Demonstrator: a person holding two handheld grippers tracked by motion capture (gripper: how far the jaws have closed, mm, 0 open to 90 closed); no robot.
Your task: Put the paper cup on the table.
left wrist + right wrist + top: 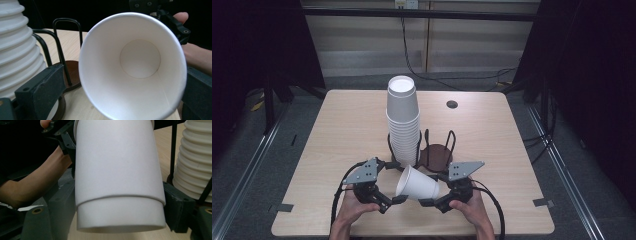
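Note:
A white paper cup (417, 184) lies on its side in the air over the table's near edge, between my two grippers. Its mouth faces left, and the left gripper view looks straight into the empty cup (140, 57). My left gripper (393, 201) is open, its jaws standing on either side of the rim (126, 75) with a gap at the left jaw. My right gripper (432, 200) is shut on the cup (117, 165) near its base, one jaw pressed on each side (117, 195). A step runs round the cup's wall close to the base.
A tall stack of white cups (402, 120) stands upside down in a black wire holder (389, 145) just behind the grippers. Beside it on the right is a second wire holder with a bare brown base (435, 156). The wooden table (337, 130) has a dark hole (452, 104) at the back.

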